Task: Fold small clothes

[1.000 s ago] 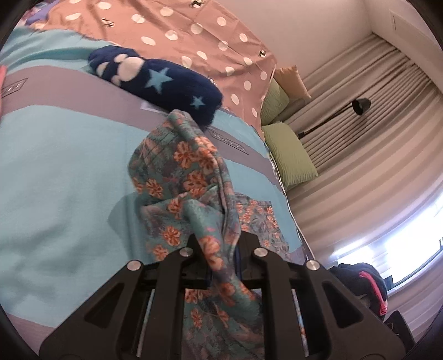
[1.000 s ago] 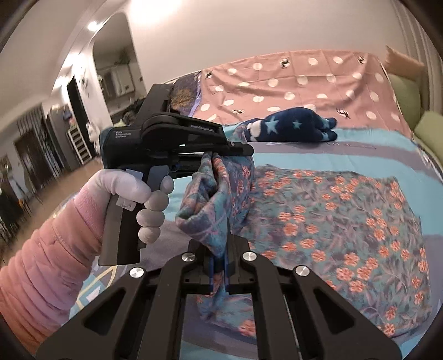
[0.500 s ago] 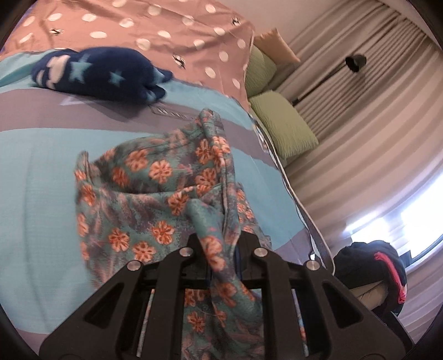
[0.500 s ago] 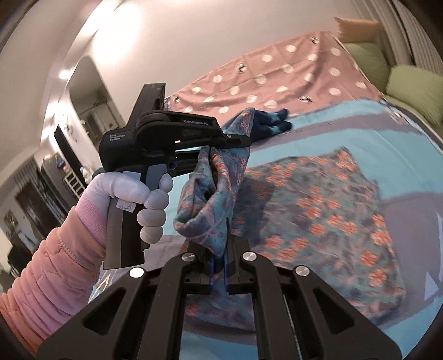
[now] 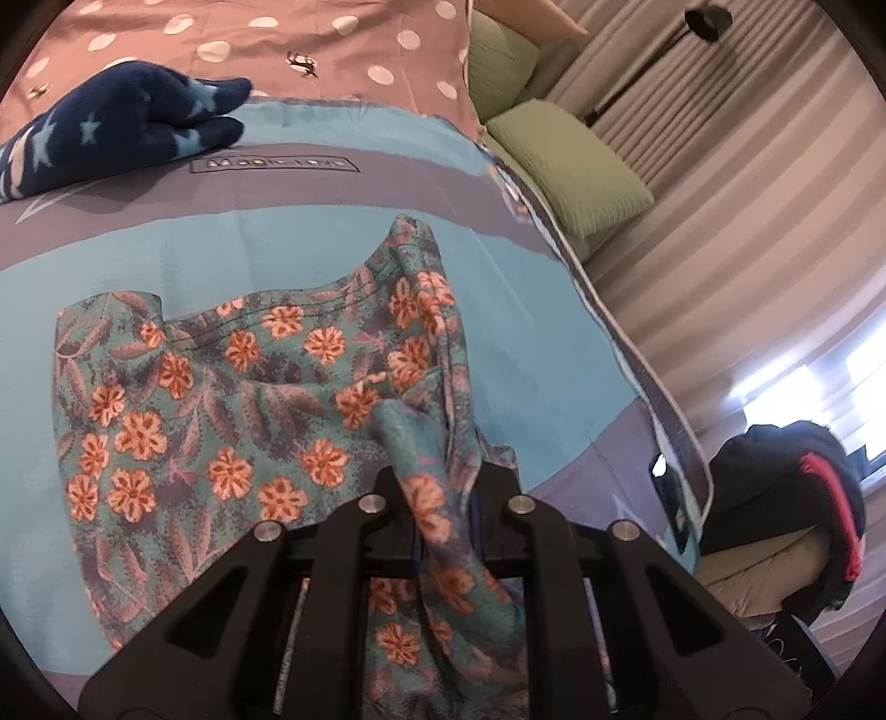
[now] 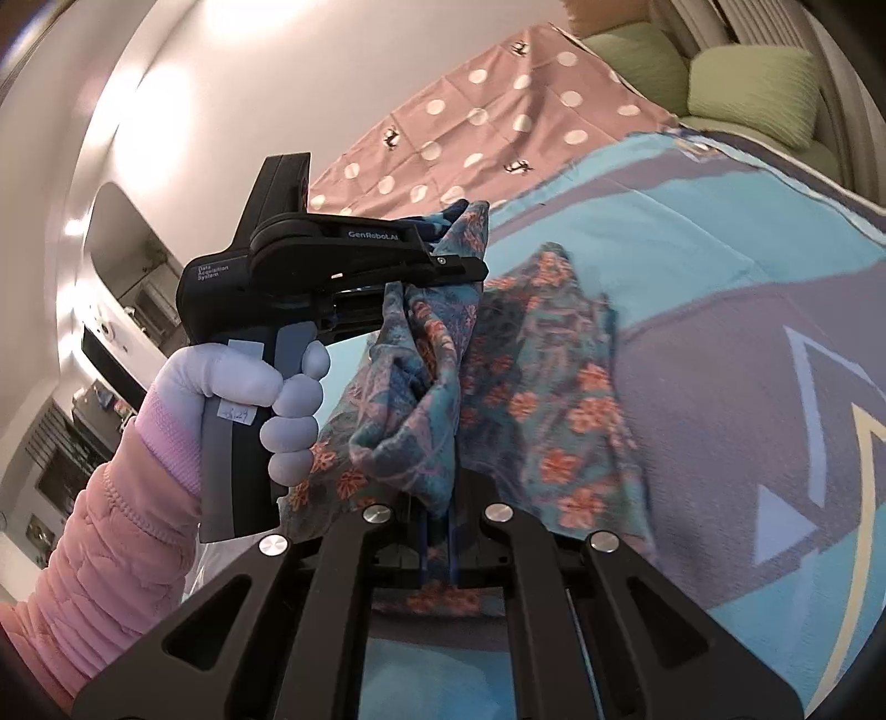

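Observation:
A small teal garment with orange flowers (image 5: 221, 399) lies partly spread on the blue and purple bedspread (image 5: 166, 255). My left gripper (image 5: 443, 498) is shut on a bunched edge of it, the cloth draping down over its jaws. In the right wrist view the same floral garment (image 6: 531, 387) hangs between both grippers. My right gripper (image 6: 437, 520) is shut on another bunched edge. The left gripper (image 6: 470, 268), held by a gloved hand (image 6: 277, 399) in a pink sleeve, pinches cloth just above and left of it.
A folded navy garment with stars (image 5: 111, 127) sits at the back of the bed before a pink dotted cover (image 5: 310, 44). Green pillows (image 5: 565, 160) line the bed's right edge by striped curtains. A chair with dark clothes (image 5: 786, 498) stands right of the bed.
Both grippers have carried the floral garment across the bed toward its right edge. More of the garment now lies spread flat behind the left gripper, and the navy garment is farther off.

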A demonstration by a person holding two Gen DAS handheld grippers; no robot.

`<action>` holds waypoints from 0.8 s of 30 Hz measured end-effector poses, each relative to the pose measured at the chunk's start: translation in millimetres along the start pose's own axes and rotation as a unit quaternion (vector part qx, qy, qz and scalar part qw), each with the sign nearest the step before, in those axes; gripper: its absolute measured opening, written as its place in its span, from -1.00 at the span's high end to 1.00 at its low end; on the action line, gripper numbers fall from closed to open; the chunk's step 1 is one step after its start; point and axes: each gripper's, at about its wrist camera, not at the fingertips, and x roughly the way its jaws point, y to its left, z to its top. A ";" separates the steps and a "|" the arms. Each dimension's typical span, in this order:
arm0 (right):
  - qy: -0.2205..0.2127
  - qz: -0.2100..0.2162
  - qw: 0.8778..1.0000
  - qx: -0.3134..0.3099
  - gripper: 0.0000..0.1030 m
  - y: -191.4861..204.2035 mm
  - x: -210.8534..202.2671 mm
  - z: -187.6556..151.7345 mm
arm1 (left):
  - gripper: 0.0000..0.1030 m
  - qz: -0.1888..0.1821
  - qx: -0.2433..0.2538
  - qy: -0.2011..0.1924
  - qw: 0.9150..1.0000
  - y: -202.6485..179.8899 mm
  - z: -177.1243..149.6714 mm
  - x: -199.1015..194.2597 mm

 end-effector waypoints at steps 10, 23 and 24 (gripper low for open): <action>0.027 -0.007 0.999 0.043 0.90 -29.6 -5.0 -8.5 | 0.08 0.003 0.040 0.000 0.999 -28.5 -4.8 17.8; 0.067 0.036 0.991 0.109 0.72 -65.8 -16.9 -18.3 | -0.38 0.082 0.124 -0.068 0.987 -41.9 -47.0 -66.7; 0.069 0.040 0.990 0.113 0.71 -67.1 -17.4 -18.4 | -0.38 0.099 0.132 -0.074 0.983 -39.2 -61.2 -75.8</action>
